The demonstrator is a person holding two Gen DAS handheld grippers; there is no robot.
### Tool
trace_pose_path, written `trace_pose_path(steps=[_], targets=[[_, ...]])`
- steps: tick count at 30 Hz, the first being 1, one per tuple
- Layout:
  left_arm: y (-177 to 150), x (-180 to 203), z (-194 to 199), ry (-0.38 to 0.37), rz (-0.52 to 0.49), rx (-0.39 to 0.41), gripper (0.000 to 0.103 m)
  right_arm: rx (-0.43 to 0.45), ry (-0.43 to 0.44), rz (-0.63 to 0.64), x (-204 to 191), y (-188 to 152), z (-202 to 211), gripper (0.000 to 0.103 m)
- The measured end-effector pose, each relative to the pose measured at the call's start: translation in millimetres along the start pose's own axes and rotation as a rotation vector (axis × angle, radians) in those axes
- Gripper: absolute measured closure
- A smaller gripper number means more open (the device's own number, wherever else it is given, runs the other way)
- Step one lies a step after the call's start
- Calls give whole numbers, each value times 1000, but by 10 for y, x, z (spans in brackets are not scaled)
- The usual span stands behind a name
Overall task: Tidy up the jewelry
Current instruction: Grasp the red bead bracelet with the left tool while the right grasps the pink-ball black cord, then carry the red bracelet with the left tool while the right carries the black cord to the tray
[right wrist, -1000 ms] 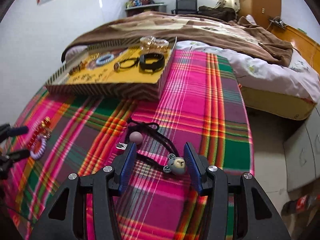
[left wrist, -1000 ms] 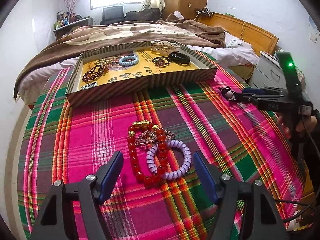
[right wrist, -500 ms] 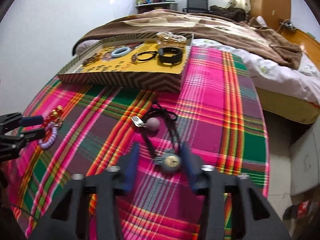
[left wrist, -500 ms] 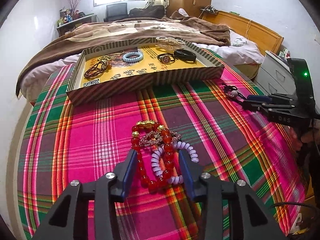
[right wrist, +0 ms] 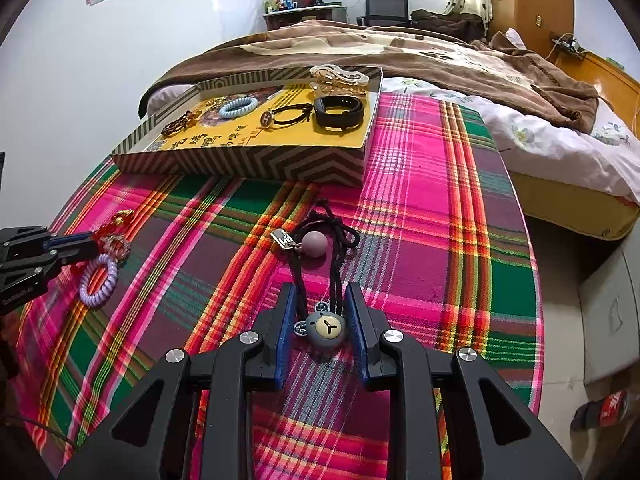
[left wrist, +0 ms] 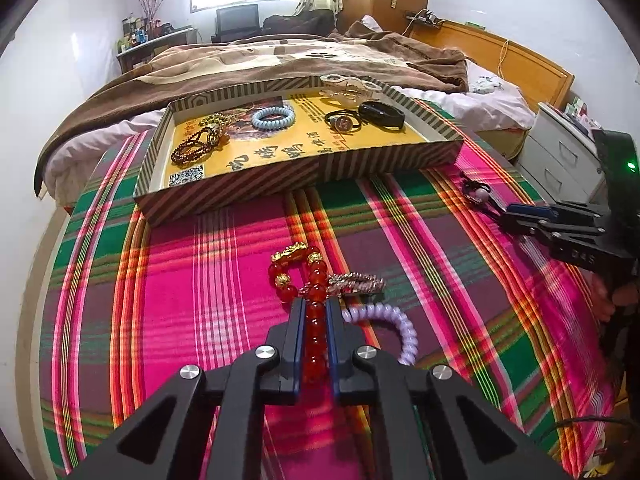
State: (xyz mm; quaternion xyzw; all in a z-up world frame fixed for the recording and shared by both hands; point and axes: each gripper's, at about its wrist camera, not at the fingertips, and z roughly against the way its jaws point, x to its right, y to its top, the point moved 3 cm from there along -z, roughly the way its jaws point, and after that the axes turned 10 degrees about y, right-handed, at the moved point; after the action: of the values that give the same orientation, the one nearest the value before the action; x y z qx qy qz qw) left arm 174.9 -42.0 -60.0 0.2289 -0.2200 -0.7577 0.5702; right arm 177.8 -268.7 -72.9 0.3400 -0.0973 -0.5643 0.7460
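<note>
My left gripper (left wrist: 313, 312) is shut on a red bead bracelet (left wrist: 314, 280) with gold charms, lying on the plaid tablecloth. A purple coil hair tie (left wrist: 394, 322) and a sparkly hair clip (left wrist: 356, 282) lie right beside it. My right gripper (right wrist: 322, 304) has its jaws closing around a black cord hair tie with a grey bear charm (right wrist: 325, 326) and a mauve ball (right wrist: 314, 243); small gaps show beside the charm. The striped box tray (left wrist: 304, 176) at the back holds several bracelets, a watch band and a clear clip.
The round table (right wrist: 516, 280) has its edge close on the right, with a bed (right wrist: 560, 140) behind it. A white drawer unit (left wrist: 560, 148) stands at the right. A red bottle (right wrist: 604, 410) lies on the floor.
My left gripper moved forward and closed on the red bead bracelet. My right gripper advanced over the bear charm hair tie and its jaws narrowed around it.
</note>
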Motion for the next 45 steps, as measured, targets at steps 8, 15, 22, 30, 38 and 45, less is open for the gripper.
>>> trace_pose_path(steps=[8, 15, 22, 30, 38, 45], targets=[[228, 90, -137, -7, -19, 21, 93, 3, 5, -12, 12, 2, -1, 77], [212, -167, -76, 19, 42, 33, 93, 11, 9, -32, 36, 8, 0, 82], [207, -460, -16, 42, 133, 55, 93, 39, 26, -82, 77, 16, 35, 93], [293, -678, 176, 51, 170, 102, 93, 101, 99, -165, 134, 87, 204, 96], [406, -737, 361, 39, 164, 138, 93, 176, 131, -168, 71, 224, 434, 96], [516, -760, 524, 20, 167, 172, 93, 219, 131, -158, 25, 340, 597, 96]])
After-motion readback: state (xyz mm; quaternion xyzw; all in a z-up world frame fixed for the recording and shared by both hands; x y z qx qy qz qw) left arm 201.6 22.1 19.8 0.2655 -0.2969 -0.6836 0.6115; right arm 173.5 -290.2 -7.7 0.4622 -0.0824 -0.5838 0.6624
